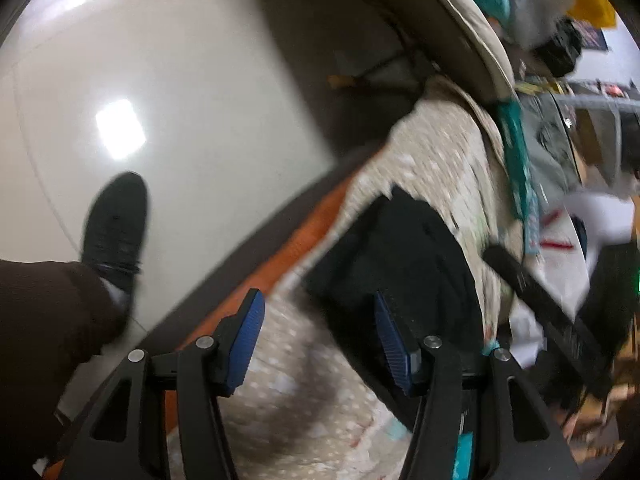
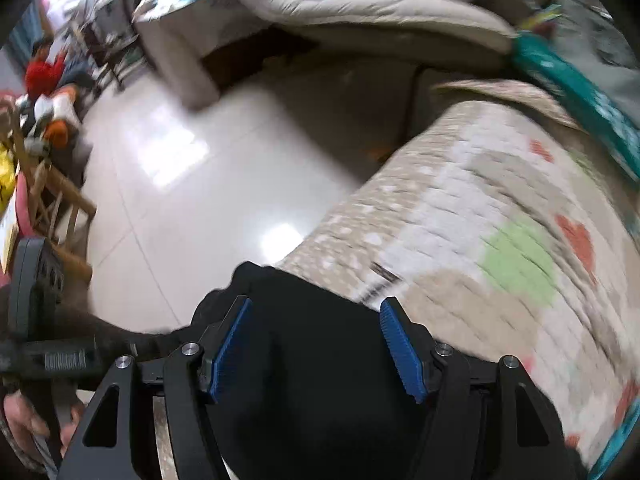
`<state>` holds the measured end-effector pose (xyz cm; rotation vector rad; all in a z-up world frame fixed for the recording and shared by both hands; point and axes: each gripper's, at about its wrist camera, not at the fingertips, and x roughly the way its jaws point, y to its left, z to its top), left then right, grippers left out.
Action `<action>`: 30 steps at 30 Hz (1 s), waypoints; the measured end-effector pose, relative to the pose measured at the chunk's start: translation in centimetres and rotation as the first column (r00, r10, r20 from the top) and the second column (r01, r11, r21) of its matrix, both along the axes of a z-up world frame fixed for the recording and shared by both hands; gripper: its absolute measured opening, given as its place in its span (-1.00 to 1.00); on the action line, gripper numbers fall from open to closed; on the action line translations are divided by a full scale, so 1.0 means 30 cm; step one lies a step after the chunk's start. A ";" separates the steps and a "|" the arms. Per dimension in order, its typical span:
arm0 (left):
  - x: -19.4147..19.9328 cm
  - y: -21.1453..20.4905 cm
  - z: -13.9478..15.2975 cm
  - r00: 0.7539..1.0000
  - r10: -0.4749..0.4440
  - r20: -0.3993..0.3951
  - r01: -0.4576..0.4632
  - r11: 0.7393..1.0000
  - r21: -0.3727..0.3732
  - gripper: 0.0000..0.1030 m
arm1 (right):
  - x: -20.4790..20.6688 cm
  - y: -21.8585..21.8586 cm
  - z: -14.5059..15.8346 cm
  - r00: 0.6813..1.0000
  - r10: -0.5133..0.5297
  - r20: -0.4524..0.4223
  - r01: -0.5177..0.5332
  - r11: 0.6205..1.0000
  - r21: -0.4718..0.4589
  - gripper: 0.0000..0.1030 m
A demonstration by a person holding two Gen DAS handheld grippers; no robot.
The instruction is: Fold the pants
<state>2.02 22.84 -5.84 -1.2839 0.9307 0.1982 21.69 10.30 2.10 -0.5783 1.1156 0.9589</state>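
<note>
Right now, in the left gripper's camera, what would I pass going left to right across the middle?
Black shoe → shiny floor → orange edge → black pants on the patterned quilt → teal fabric strip.

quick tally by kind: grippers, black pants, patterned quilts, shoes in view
hand-held grippers: 2, left and right, both open
black pants: 1
patterned quilt: 1
black shoe: 1
total: 5

Matt black cloth pants (image 2: 304, 340) on quilted cloth cover (image 2: 480, 216), glossy tiled floor (image 2: 192, 184)
</note>
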 end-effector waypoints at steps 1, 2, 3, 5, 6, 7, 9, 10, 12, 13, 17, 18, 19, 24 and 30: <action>0.012 -0.014 -0.006 1.000 -0.018 0.009 0.018 1.000 -0.010 0.08 | 0.010 0.017 -0.015 1.000 0.014 -0.017 -0.014 1.000 -0.010 0.36; 0.022 -0.028 -0.019 0.999 -0.032 0.017 0.033 0.999 -0.017 0.08 | 0.021 0.035 -0.032 0.999 0.029 -0.044 -0.030 0.999 -0.020 0.36; 0.032 -0.036 -0.030 0.999 -0.046 0.029 0.046 0.999 -0.023 0.08 | 0.029 0.050 -0.050 0.996 0.041 -0.075 -0.044 0.999 -0.029 0.36; 0.069 -0.063 -0.034 0.996 -0.075 0.042 0.076 0.997 -0.027 0.09 | 0.038 0.078 -0.084 0.992 0.058 -0.111 -0.064 0.997 -0.047 0.36; 0.085 -0.073 -0.029 0.996 -0.088 0.035 0.088 0.996 -0.009 0.10 | 0.039 0.090 -0.099 0.990 0.068 -0.121 -0.075 0.996 -0.056 0.36; 0.100 -0.085 -0.022 0.995 -0.096 0.026 0.096 0.995 0.025 0.12 | 0.040 0.106 -0.117 0.989 0.077 -0.130 -0.086 0.994 -0.068 0.36; 0.110 -0.093 -0.022 0.995 -0.099 0.019 0.098 0.994 0.045 0.19 | 0.037 0.145 -0.154 0.987 0.099 -0.128 -0.112 0.989 -0.100 0.36; 0.112 -0.096 -0.020 0.995 -0.096 0.016 0.095 0.994 0.046 0.21 | 0.028 0.159 -0.172 0.985 0.115 -0.125 -0.129 0.985 -0.115 0.36; 0.112 -0.099 -0.011 0.994 -0.106 0.003 0.106 0.992 0.064 0.21 | -0.002 0.184 -0.197 0.982 0.156 -0.103 -0.169 0.976 -0.138 0.32; 0.115 -0.104 -0.003 0.993 -0.119 -0.007 0.119 0.990 0.082 0.18 | -0.023 0.197 -0.199 0.979 0.178 -0.104 -0.191 0.972 -0.136 -0.02; 0.118 -0.121 0.043 0.985 -0.174 0.010 0.171 0.976 0.137 -0.48 | -0.070 0.201 -0.188 0.977 0.211 -0.043 -0.215 0.964 -0.158 -0.61; 0.123 -0.124 0.049 0.984 -0.180 0.021 0.175 0.976 0.132 -0.54 | -0.071 0.198 -0.179 0.979 0.202 -0.040 -0.206 0.967 -0.151 -0.64; 0.125 -0.127 0.053 0.982 -0.184 0.029 0.179 0.976 0.126 -0.58 | -0.068 0.187 -0.164 0.980 0.195 -0.039 -0.198 0.970 -0.141 -0.68; 0.131 -0.160 0.100 0.976 -0.205 0.071 0.195 0.972 0.130 -0.58 | -0.062 0.122 -0.039 0.990 0.140 0.001 -0.140 0.989 -0.046 -0.73; 0.154 -0.250 0.221 0.947 -0.276 0.163 0.246 0.952 0.184 -0.58 | -0.050 -0.023 0.107 0.998 0.055 0.037 -0.057 0.997 0.060 -0.73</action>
